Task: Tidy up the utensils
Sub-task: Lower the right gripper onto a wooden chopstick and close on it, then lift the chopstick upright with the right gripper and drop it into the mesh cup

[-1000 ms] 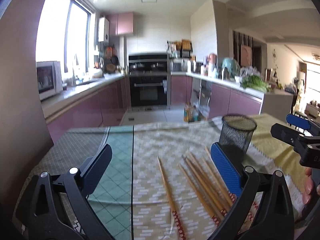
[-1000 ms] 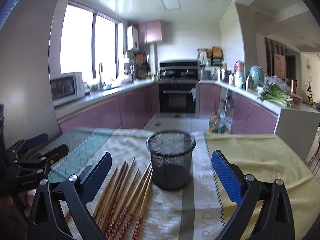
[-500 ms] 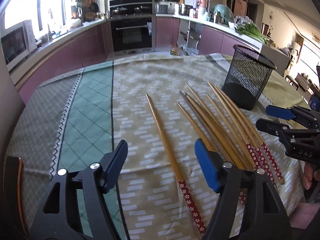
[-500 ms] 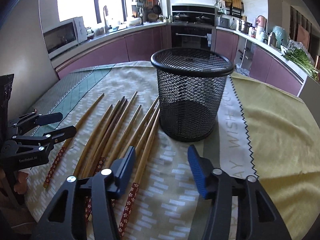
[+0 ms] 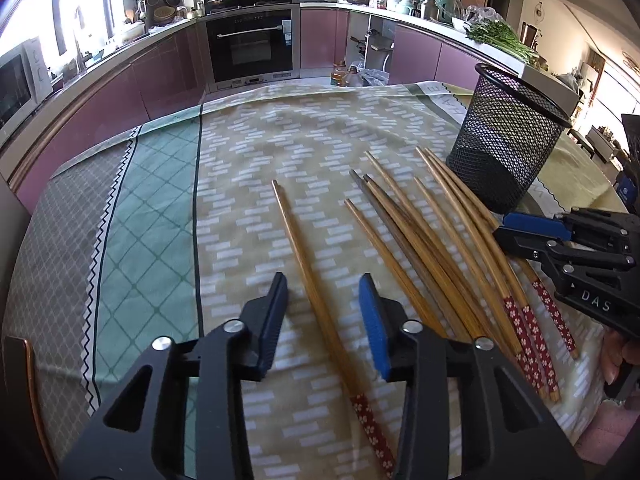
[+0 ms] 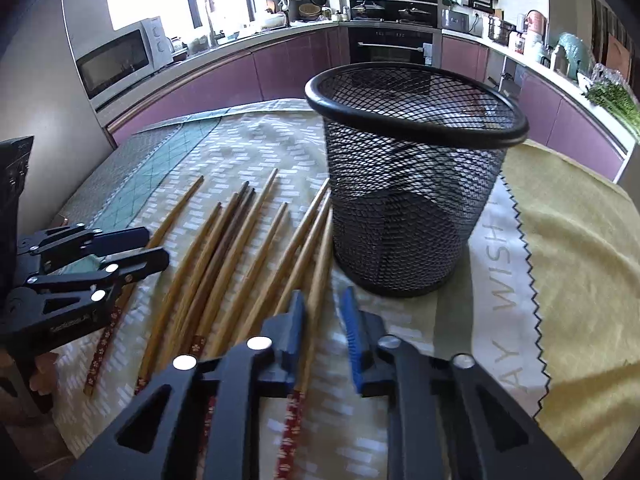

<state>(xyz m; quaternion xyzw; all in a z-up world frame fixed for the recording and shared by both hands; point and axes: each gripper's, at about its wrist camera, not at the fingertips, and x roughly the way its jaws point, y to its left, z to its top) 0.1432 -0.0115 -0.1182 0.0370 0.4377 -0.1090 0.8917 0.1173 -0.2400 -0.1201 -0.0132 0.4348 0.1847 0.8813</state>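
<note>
Laid flat on the patterned tablecloth [image 5: 280, 140]: a loose fan of wooden chopsticks [image 5: 420, 240], thin tips toward the kitchen, red flowered ends toward the person. Standing upright just beyond the right edge of the fan: a black mesh cup [image 6: 408, 200], empty as far as can be seen.

Around one chopstick lying apart [image 5: 304, 256] on the left of the fan: the left gripper [image 5: 322, 284], jaws just closing, now about half shut. Cloth visible on both sides of the stick, so no clamping yet, only straddling. Pointing almost along the stick's long axis, with the jaws closing across it.

Around the rightmost chopstick [image 6: 320, 256], the one nearest the cup: the right gripper [image 6: 322, 300], jaws also just closing and nearly together. Stick against the black finger, with a thin strip of cloth showing beside the blue pad; not a firm pinch yet, to judge from this blurred view.

Deciding relation for the coming move: cup ahead and slightly to the right of the right gripper, very near; well apart from the left gripper, across the whole fan. Probably shorter and easier for the right hand: lift, tip the stick upright, drop into the cup.
</note>
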